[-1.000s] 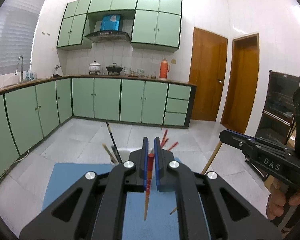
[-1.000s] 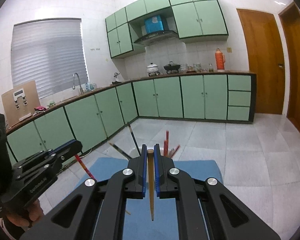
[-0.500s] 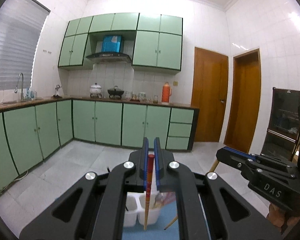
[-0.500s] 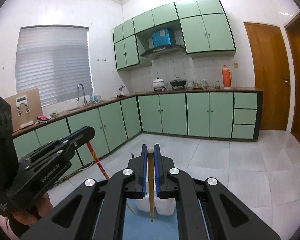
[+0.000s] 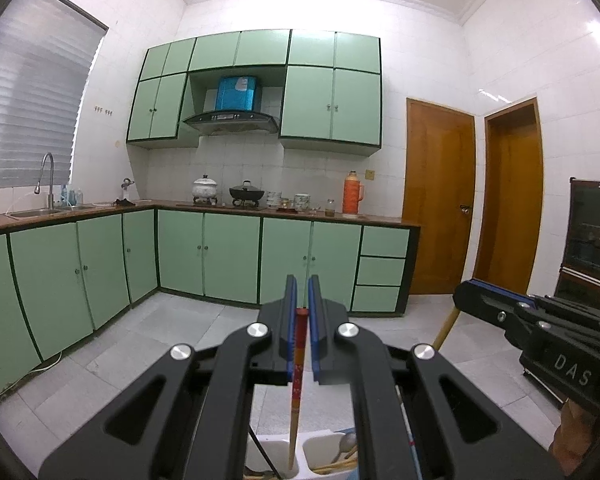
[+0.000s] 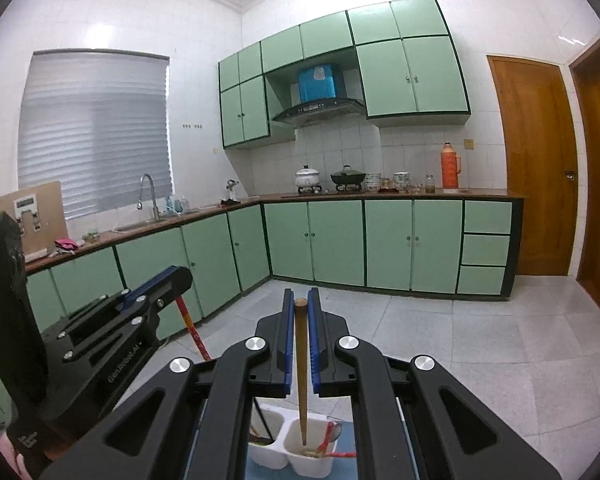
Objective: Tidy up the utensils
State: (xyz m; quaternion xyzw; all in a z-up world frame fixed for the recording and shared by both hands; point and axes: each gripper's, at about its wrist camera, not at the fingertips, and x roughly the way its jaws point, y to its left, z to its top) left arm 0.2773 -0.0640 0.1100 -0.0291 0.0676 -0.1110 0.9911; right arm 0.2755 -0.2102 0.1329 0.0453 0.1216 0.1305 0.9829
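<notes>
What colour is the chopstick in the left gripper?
Red top, tan lower end; clearest in left wrist view.

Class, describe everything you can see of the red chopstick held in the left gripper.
The red chopstick is a slim stick, red along its upper part with small pale markings, turning plain tan wood toward the lower tip. It hangs nearly upright, clamped near its top between the blue-padded fingers of the left gripper. Its lower tip reaches down at the white utensil holder; which compartment it enters cannot be told.

red chopstick (image 5: 298,376) upright | wooden chopstick (image 6: 301,372) upright | white holder (image 6: 292,454) below
</notes>
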